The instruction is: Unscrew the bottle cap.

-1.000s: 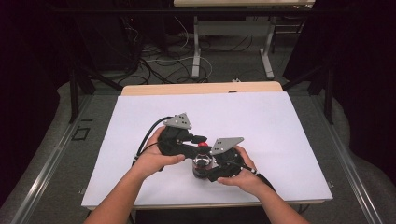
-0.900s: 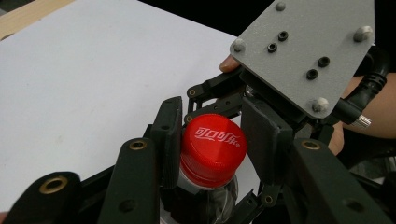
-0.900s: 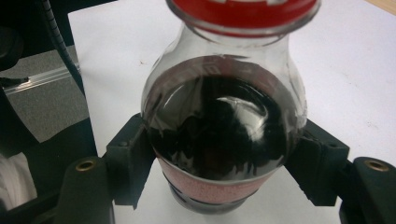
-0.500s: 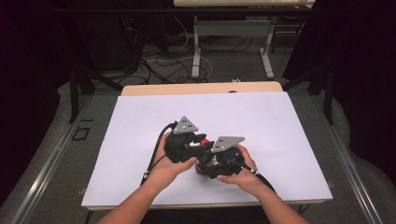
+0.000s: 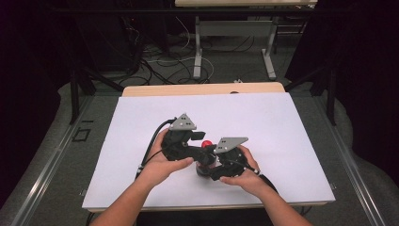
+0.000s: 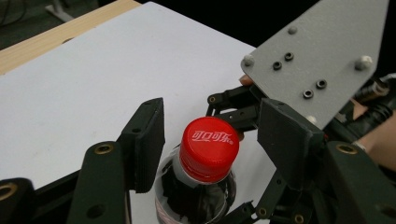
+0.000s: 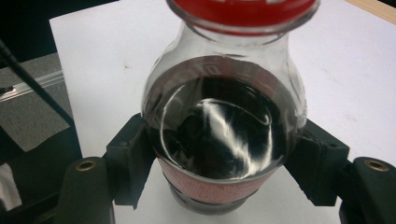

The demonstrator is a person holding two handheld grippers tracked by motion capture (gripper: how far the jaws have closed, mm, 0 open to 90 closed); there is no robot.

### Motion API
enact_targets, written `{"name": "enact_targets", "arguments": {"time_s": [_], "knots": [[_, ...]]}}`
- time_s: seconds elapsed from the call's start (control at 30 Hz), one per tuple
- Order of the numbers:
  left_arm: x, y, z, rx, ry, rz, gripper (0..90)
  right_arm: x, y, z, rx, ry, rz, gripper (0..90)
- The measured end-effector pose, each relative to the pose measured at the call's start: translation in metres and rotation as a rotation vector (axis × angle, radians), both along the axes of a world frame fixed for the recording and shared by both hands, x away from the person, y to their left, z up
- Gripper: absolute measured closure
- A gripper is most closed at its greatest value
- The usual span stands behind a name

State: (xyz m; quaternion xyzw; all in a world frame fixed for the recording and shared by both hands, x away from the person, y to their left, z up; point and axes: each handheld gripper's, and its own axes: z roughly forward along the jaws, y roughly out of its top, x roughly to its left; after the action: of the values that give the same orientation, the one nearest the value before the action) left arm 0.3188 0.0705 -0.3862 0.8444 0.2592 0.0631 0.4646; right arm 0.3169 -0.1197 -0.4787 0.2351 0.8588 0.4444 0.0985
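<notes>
A small bottle (image 7: 219,126) of dark cola with a red cap (image 6: 210,147) stands upright on the white sheet (image 5: 263,122). My right gripper (image 7: 223,161) is shut on the bottle's body, with one pad (image 7: 133,158) pressed against each side at the red label. My left gripper (image 6: 217,140) is open around the cap, a jaw on either side with a small gap to each. In the high view both grippers meet at the front middle of the sheet, the left gripper (image 5: 203,147) above the right gripper (image 5: 209,169), with the cap (image 5: 206,144) between them.
The white sheet covers most of a wooden table (image 5: 202,89), whose bare strip runs along the far edge. Beyond it, cables (image 5: 164,61) lie on the floor beside another table's legs (image 5: 197,47). The right gripper's grey plate (image 6: 317,60) stands close behind the cap.
My left gripper has moved right and toward the right gripper, so its open jaws now stand around the bottle cap. The right gripper has stayed on the bottle.
</notes>
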Motion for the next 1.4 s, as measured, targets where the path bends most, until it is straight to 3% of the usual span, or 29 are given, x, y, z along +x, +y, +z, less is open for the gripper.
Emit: {"name": "enact_targets", "arguments": {"time_s": [0.17, 0.27, 0.4, 0.57, 0.9, 1.0, 1.27, 1.33, 1.4], "knots": [[0.008, 0.007, -0.001, -0.006, 0.06, -0.109, 38.0, 0.0, 0.0, 0.0, 0.003, 0.001, 0.021, 30.2], [0.012, 0.009, -0.005, 0.011, 0.044, -0.152, 39.7, -0.001, 0.0, 0.001, 0.001, -0.003, 0.037, 30.2], [0.015, 0.011, -0.011, 0.025, 0.034, -0.154, 45.2, -0.003, 0.001, 0.001, -0.002, -0.002, 0.054, 30.2], [0.019, 0.01, -0.014, -0.001, 0.049, -0.171, 45.6, -0.003, 0.002, 0.001, -0.006, 0.002, 0.059, 30.2], [0.017, 0.002, -0.017, -0.011, 0.048, -0.184, 56.6, -0.004, 0.004, 0.0, -0.009, -0.004, 0.058, 30.2], [0.013, -0.001, -0.016, -0.004, 0.023, -0.151, 60.4, -0.003, 0.003, 0.0, -0.015, 0.003, 0.06, 30.2], [-0.004, -0.015, -0.02, 0.01, -0.029, 0.101, 61.2, -0.001, 0.003, -0.002, -0.029, -0.003, 0.002, 30.2], [-0.007, -0.017, -0.02, 0.006, -0.024, 0.139, 61.2, -0.001, 0.004, -0.002, -0.03, -0.006, -0.012, 30.3], [-0.006, -0.017, -0.019, 0.003, -0.02, 0.144, 61.1, -0.001, 0.003, -0.002, -0.029, -0.015, -0.019, 30.2]]}}
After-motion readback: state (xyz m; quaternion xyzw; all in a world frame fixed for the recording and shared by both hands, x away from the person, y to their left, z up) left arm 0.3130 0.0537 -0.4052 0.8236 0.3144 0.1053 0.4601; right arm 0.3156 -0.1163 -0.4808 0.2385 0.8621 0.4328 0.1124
